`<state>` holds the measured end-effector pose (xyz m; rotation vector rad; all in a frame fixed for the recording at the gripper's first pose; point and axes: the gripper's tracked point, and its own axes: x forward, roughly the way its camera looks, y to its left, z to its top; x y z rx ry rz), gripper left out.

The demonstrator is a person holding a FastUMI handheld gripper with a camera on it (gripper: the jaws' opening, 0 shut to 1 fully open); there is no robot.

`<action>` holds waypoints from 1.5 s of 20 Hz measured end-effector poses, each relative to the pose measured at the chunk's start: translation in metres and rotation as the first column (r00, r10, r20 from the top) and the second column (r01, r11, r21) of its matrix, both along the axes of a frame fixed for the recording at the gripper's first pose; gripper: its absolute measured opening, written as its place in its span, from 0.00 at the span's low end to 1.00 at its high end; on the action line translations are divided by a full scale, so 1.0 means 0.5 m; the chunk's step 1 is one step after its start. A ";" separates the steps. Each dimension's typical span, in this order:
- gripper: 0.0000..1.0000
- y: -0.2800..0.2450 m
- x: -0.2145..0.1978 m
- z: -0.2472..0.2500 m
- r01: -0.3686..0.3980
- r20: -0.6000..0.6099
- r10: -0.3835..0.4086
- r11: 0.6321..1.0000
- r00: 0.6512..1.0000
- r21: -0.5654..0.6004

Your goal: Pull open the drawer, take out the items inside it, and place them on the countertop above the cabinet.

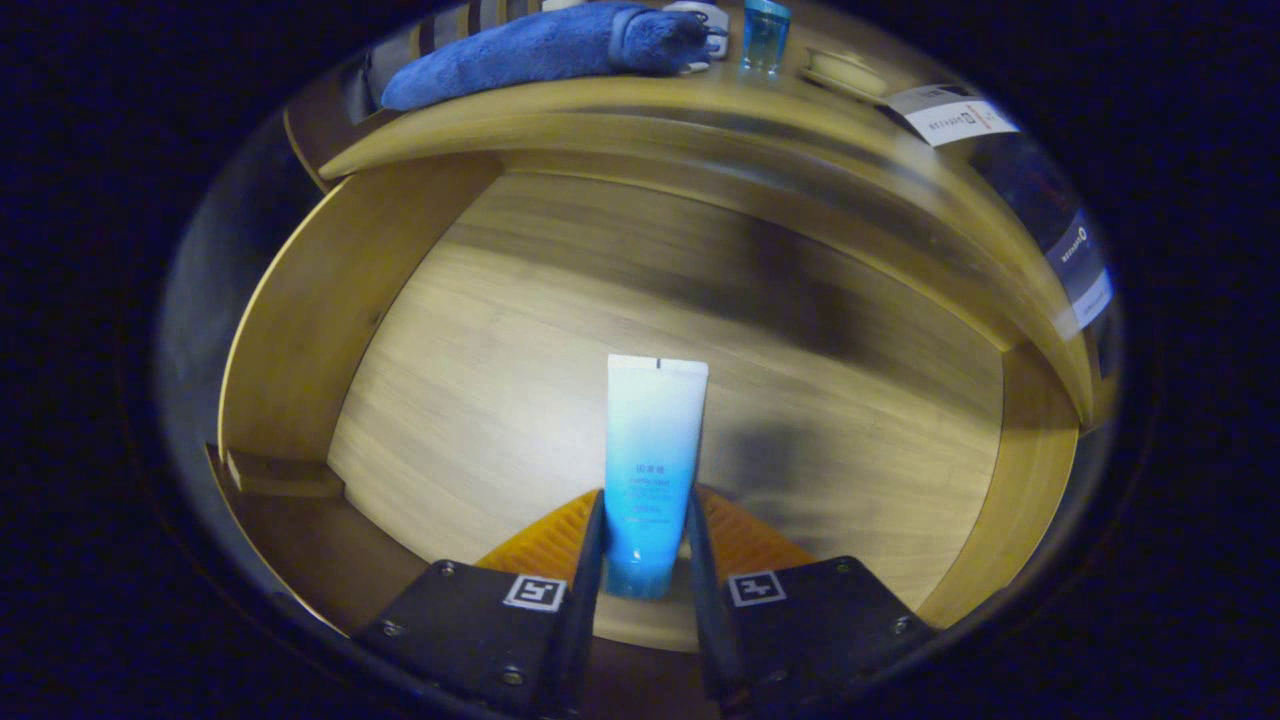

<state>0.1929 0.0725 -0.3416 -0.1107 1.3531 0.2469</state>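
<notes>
A white-to-blue tube [650,460] stands on end between the fingers of my gripper [645,520], which is shut on its lower, blue half. Its flat crimped end points away from me. Under and around the tube lies the open wooden drawer [330,300], its floor bare and its side walls rising left and right. Beyond the drawer runs the countertop [620,105]. On it lie a rolled blue towel [530,50] and a small blue bottle [765,35].
A pale dish [845,70] sits on the countertop to the right of the bottle, and a white object [705,20] lies behind the towel's end. A printed card [950,115] lies at the counter's right end.
</notes>
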 end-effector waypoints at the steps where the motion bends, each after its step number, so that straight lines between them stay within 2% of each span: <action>1: 0.41 -0.002 0.004 0.005 -0.009 0.016 0.009 1.000 1.000 -0.008; 2: 0.38 -0.001 0.002 0.002 -0.028 0.026 0.028 1.000 0.999 -0.014; 4: 0.38 -0.002 0.004 0.009 -0.047 0.049 0.047 0.999 0.998 -0.011; 6: 0.38 0.001 0.010 0.033 -0.032 0.083 0.029 0.999 0.996 0.035; 7: 0.38 -0.001 0.030 0.045 0.008 0.110 -0.015 0.998 0.994 0.063; 8: 0.26 0.004 0.021 0.060 0.034 0.120 -0.046 0.994 0.992 0.101; 12: 0.26 -0.003 0.028 0.100 0.051 0.160 -0.077 0.986 0.984 0.159; 15: 0.26 0.009 0.023 0.158 0.068 0.195 -0.118 0.967 0.974 0.247; 19: 0.26 -0.002 0.043 0.235 0.074 0.280 -0.156 0.957 0.947 0.282; 23: 0.26 -0.032 0.093 0.299 0.080 0.417 -0.177 0.968 0.892 0.239; 30: 0.26 -0.081 0.251 0.306 0.151 0.546 -0.173 0.985 0.820 0.086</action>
